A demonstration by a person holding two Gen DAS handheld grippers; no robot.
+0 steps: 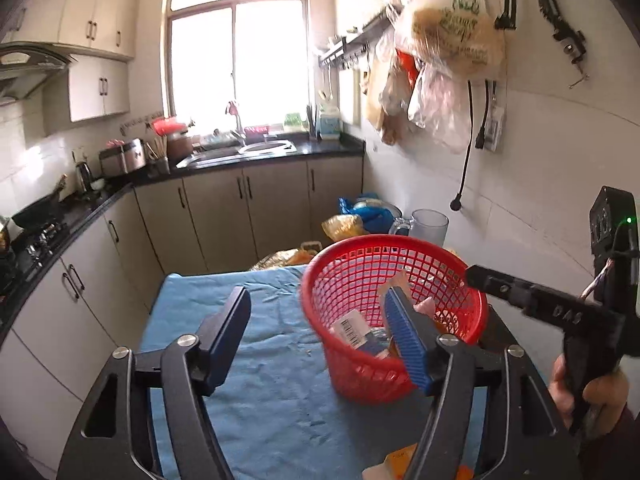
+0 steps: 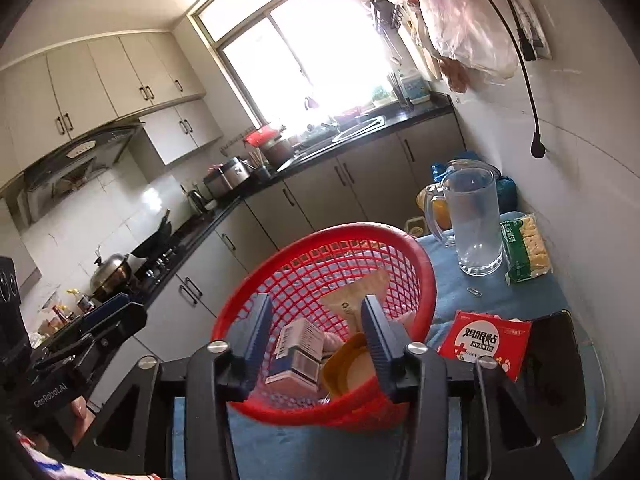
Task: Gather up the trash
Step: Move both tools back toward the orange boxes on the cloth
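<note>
On the blue cloth (image 1: 256,380) that covers the table stands a red mesh basket (image 1: 394,312), and it leans over to one side. Inside the basket lie several pieces of trash: a small box with a barcode (image 2: 298,350), a yellow lid (image 2: 348,364) and a pale wrapper (image 2: 360,292).

The left gripper (image 1: 320,312) has its jaws spread wide. One blue finger is over the bare cloth and the other reaches over the basket rim, so nothing is pinched between them. The right gripper (image 2: 316,328) is also spread, with both fingers pointing into the mouth of the basket. The box lies between them, but the pads do not press on it. In the left wrist view the right gripper is seen from the side, held by a hand (image 1: 588,396) at the right edge.

To the right of the basket, on the cloth, stand a clear plastic jug (image 2: 474,220) and, beside it, a packet of yellow snacks (image 2: 526,248). Nearer to the camera lie a red and white packet (image 2: 486,340) and a dark phone (image 2: 554,368), just beside each other. A paper clip (image 2: 473,291) lies between the jug and the red packet.
</note>
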